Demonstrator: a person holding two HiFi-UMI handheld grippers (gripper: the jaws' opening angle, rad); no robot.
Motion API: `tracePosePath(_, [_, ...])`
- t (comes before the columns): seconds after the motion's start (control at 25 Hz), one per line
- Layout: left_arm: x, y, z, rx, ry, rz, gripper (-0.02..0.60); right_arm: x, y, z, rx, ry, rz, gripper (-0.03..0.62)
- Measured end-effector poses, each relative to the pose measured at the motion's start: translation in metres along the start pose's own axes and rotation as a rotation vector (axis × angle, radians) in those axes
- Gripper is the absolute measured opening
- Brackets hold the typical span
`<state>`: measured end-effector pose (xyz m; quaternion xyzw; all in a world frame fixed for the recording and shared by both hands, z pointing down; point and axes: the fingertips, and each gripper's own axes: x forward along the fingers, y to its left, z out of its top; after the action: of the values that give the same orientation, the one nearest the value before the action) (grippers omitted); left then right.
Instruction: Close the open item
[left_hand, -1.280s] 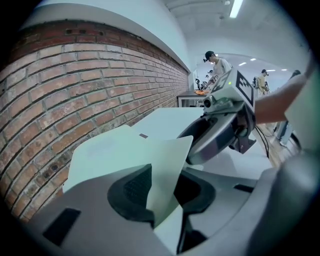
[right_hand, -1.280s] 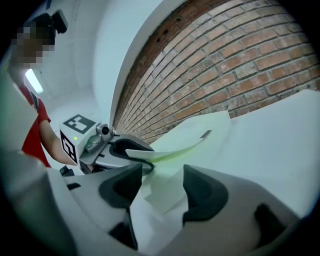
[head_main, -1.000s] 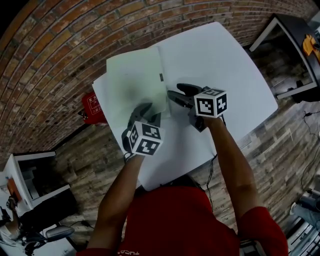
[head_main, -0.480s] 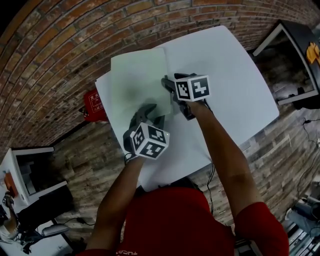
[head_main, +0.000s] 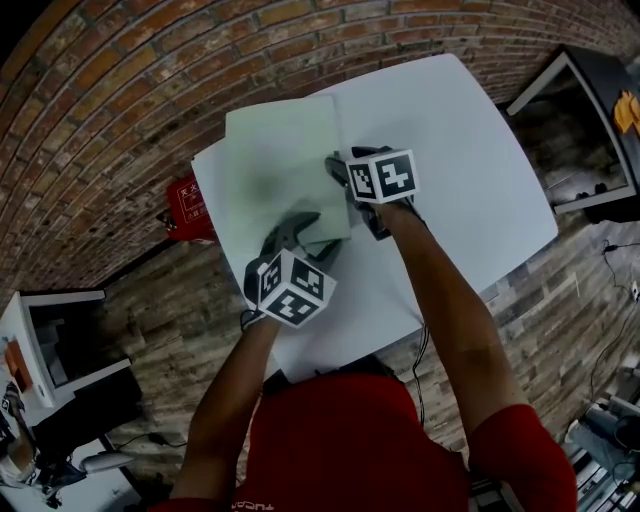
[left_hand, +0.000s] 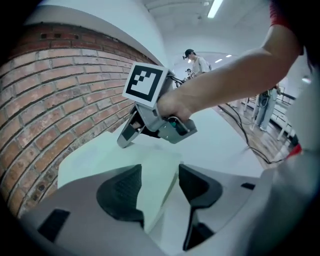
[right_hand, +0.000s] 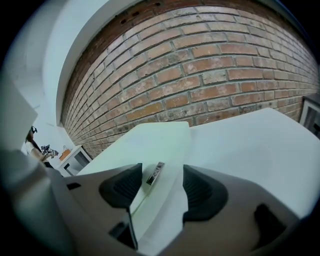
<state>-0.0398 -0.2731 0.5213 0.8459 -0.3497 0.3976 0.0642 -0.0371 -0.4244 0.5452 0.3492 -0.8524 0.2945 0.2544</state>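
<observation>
A pale green folder (head_main: 275, 160) lies flat on the white table (head_main: 450, 140), near its left end. My left gripper (head_main: 305, 228) is at the folder's near right corner. Its jaws have just been opening, and that corner (left_hand: 159, 165) lies loose between the spread pads. My right gripper (head_main: 338, 170) rests at the folder's right edge, open, reaching in from the right. In the right gripper view the green edge and a small dark clasp (right_hand: 154, 173) lie between its jaws (right_hand: 161, 187) without being pressed. The left gripper view shows the right gripper (left_hand: 127, 139) tipped down onto the folder (left_hand: 95, 155).
A brick wall (head_main: 120, 90) runs along the table's far side. A red box (head_main: 185, 212) stands on the floor by the table's left end. A black-framed stand (head_main: 590, 110) is at the right and a white cabinet (head_main: 50, 350) at the lower left. People (left_hand: 196, 60) stand far off.
My right gripper has moved left onto the folder's right edge. The left gripper's jaws have spread and let go of the folder's corner.
</observation>
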Motion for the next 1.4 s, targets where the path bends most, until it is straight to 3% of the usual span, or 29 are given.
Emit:
tracePosePath(0.12, [-0.006,-0.006,0.003,-0.040,-0.058,-0.025,0.238,-0.001,0.000,-0.001,-0.005,-0.002,0.003,0.242])
tracePosePath(0.24, [-0.015,0.000,0.009,-0.104,-0.118,0.005,0.227,-0.001,0.000,-0.001,-0.036,-0.005,-0.003,0.242])
tracePosePath(0.4, [-0.037,0.024,0.023,-0.297,-0.290,0.075,0.148,-0.002,0.000,0.001,-0.087,-0.042,-0.024,0.242])
tracePosePath(0.56, [-0.058,0.047,0.022,-0.420,-0.363,0.134,0.120,-0.005,0.002,0.002,-0.132,-0.077,-0.054,0.241])
tracePosePath(0.88, [-0.098,0.077,0.023,-0.449,-0.468,0.218,0.076,-0.019,0.023,0.022,-0.348,-0.181,-0.082,0.241])
tracePosePath(1.2, [-0.140,0.088,0.044,-0.433,-0.600,0.241,0.043,-0.083,0.087,0.053,-0.382,-0.358,0.051,0.230])
tracePosePath(1.28, [-0.153,0.091,0.049,-0.428,-0.632,0.248,0.038,-0.103,0.105,0.060,-0.389,-0.409,0.072,0.192])
tracePosePath(1.4, [-0.174,0.094,0.059,-0.416,-0.690,0.255,0.031,-0.139,0.132,0.072,-0.402,-0.494,0.105,0.083])
